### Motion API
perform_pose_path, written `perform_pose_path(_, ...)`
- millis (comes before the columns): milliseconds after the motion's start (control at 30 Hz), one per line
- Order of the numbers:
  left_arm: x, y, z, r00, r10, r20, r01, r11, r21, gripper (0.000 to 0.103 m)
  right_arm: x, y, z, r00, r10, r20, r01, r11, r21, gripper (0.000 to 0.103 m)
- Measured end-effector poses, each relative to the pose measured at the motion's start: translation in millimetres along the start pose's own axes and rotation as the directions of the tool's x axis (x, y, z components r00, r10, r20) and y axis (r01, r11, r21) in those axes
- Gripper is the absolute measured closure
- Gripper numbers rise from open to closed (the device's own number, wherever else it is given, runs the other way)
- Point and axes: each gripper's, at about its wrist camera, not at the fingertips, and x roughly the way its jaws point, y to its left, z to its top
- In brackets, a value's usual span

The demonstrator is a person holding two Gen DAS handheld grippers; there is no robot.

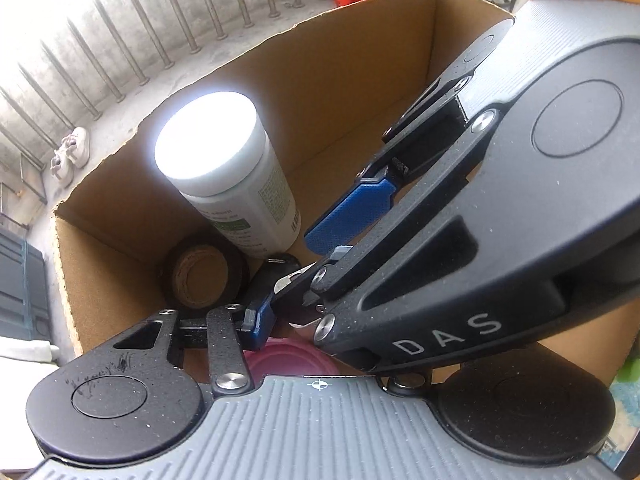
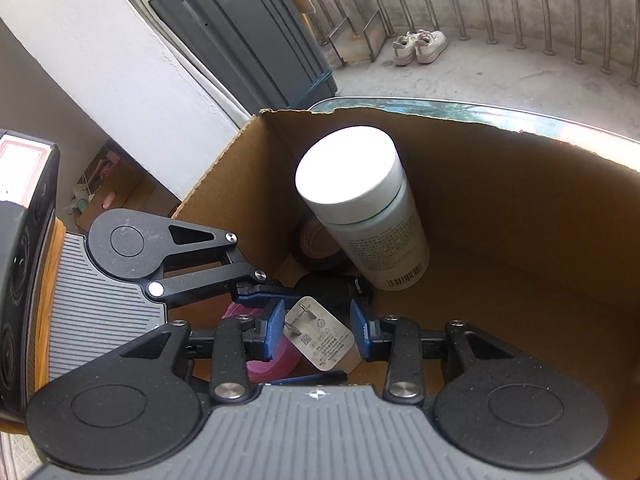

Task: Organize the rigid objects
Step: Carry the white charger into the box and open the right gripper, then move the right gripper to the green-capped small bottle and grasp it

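Two grippers reach down into one open cardboard box point(image 2: 500, 208); nearest to the right wrist camera, the right gripper point(image 2: 318, 334) has its blue pads on both sides of a white plug-in charger point(image 2: 320, 338), and its jaws are partly apart; the left pad seems to touch the charger's side, but a small gap shows at the right pad, so I judge it is not clamped yet; the charger lies on the box floor, partly over a pink roll of tape point(image 2: 272, 354); its long axis runs from the near right to the far left in this view, and its two metal prongs point to the far left, toward the left gripper point(image 2: 260, 292); the left gripper comes in from the left side with its jaws partly apart; what is between them I cannot tell, because the right gripper hides its other finger in the left wrist view.

The charger looks stiff and light, with smooth plastic sides that may slip; I would take it across the two flat long sides, near the middle, and keep away from the prongs, which can bend.

Just behind the charger lies a small black object point(image 2: 336, 286), which I cannot name; further back a dark tape roll point(image 1: 202, 276) lies flat, and beside it a white bottle point(image 2: 368, 216) with a wide cap stands upright near the far corner; beyond the box a pair of pale shoes point(image 2: 420, 46) rests on the concrete floor by the railing point(image 2: 520, 8).
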Motion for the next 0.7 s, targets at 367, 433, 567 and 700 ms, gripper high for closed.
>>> perform_pose_path(367,-77.6,-27.9,-34.7,0.982,0.092,0.165,-0.091,0.996,-0.011,0.045,-28.7,12.9,-3.6,0.996,-0.043,0.073,0.044,0.999,-0.002,0.06)
perform_pose_path(433,-109.2,-41.5,-57.8,0.952,0.118,0.281,-0.111,0.993,-0.042,0.043,-42.0,15.5,-6.3,0.995,-0.045,0.09,0.047,0.999,-0.015,0.06)
perform_pose_path(567,-144.4,-63.7,-89.1,0.896,0.04,0.443,-0.016,0.998,-0.058,0.038,-91.4,25.3,-23.2,0.983,-0.027,0.181,0.031,0.999,-0.019,0.06)
perform_pose_path(700,-138.9,-109.9,-120.8,0.846,-0.121,0.52,0.151,0.988,-0.016,0.038,-162.0,38.2,-70.5,0.934,0.054,0.352,-0.059,0.998,0.001,0.051)
